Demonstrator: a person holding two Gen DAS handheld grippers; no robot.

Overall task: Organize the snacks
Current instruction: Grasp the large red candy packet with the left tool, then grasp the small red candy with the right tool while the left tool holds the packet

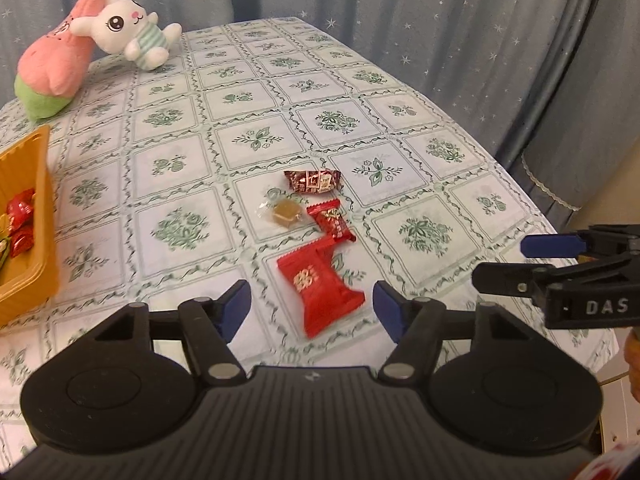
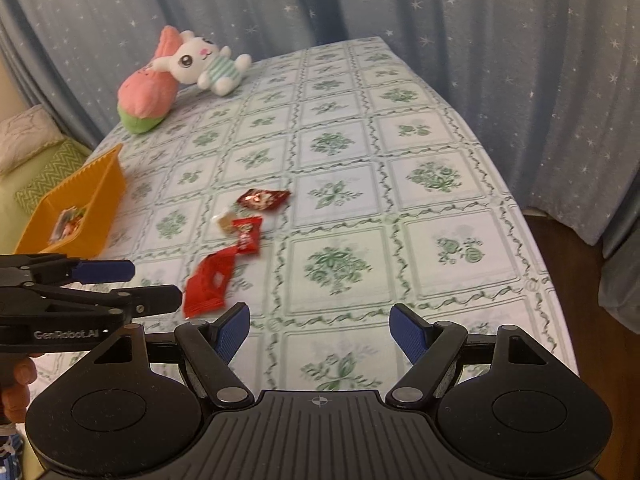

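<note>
Several wrapped snacks lie in a loose line on the green-patterned tablecloth (image 1: 180, 168): a large red packet (image 1: 320, 288) (image 2: 210, 278), a small red candy (image 1: 332, 222) (image 2: 248, 232), a brown caramel in clear wrap (image 1: 285, 212) (image 2: 225, 220) and a dark red candy (image 1: 313, 180) (image 2: 262, 199). My left gripper (image 1: 310, 300) (image 2: 154, 284) hovers over the large red packet, which shows between its blue pads (image 1: 236, 304) without being touched. My right gripper (image 2: 319, 318) (image 1: 500, 263) is open over bare cloth, to the right of the snacks.
An orange tray (image 1: 36, 184) (image 2: 92, 196) holding red candies stands at the table's left edge. A white rabbit plush (image 1: 128, 32) (image 2: 200, 60) and a pink plush (image 1: 56, 64) lie at the far left corner. Starred curtains surround the table.
</note>
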